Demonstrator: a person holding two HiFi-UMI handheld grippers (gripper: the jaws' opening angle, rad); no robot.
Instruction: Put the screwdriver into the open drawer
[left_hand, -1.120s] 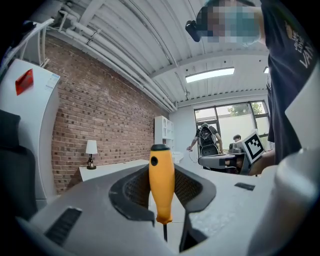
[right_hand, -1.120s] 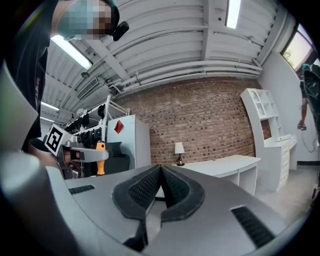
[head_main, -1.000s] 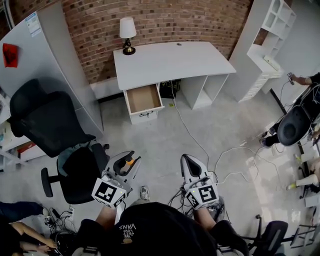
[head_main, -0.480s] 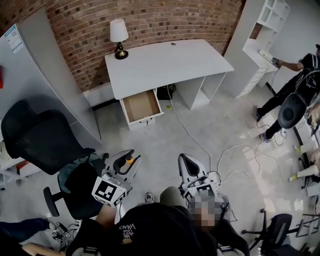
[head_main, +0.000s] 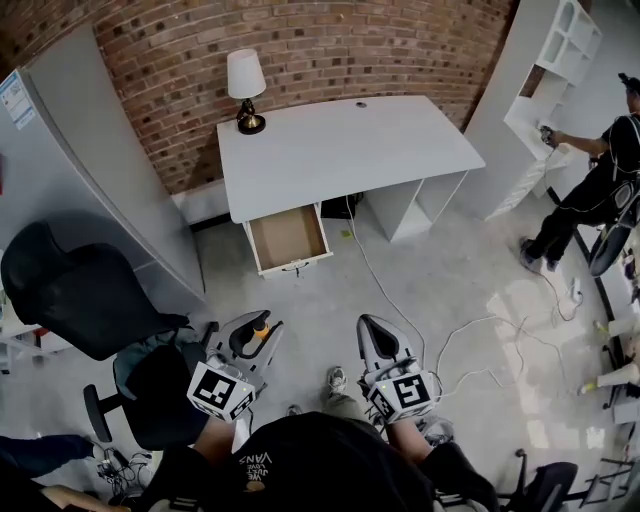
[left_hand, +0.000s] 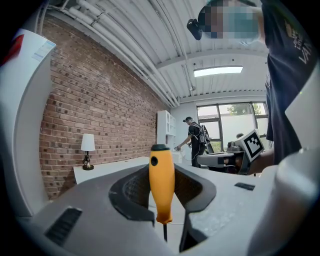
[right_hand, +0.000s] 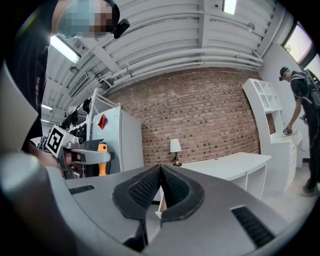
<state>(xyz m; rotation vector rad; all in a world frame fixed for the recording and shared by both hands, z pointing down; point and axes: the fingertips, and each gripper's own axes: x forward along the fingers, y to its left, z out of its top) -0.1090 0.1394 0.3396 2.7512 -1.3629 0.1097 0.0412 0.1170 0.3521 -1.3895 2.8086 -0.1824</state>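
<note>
The screwdriver (left_hand: 161, 184) has an orange handle with a black cap and stands upright, shaft down, between the jaws of my left gripper (left_hand: 167, 192), which is shut on it. From above, its handle (head_main: 260, 328) shows at the tip of the left gripper (head_main: 252, 338). My right gripper (head_main: 376, 340) is held level beside it, shut with nothing between its pads (right_hand: 161, 186). The open drawer (head_main: 289, 238) hangs out of the white desk (head_main: 350, 145) ahead, its wooden bottom bare. The right gripper view also catches the screwdriver (right_hand: 102, 159) off to the left.
A lamp (head_main: 245, 92) stands on the desk's far left corner. Black office chairs (head_main: 90, 300) sit to the left by a grey cabinet (head_main: 100, 180). Cables (head_main: 470, 340) trail over the floor on the right. A person (head_main: 590, 190) stands at the white shelf (head_main: 555, 90).
The desk and drawer have shifted in the head view as I walk toward them. Both grippers keep their pose, the left still holding the screwdriver. The person at right has moved to the shelf.
</note>
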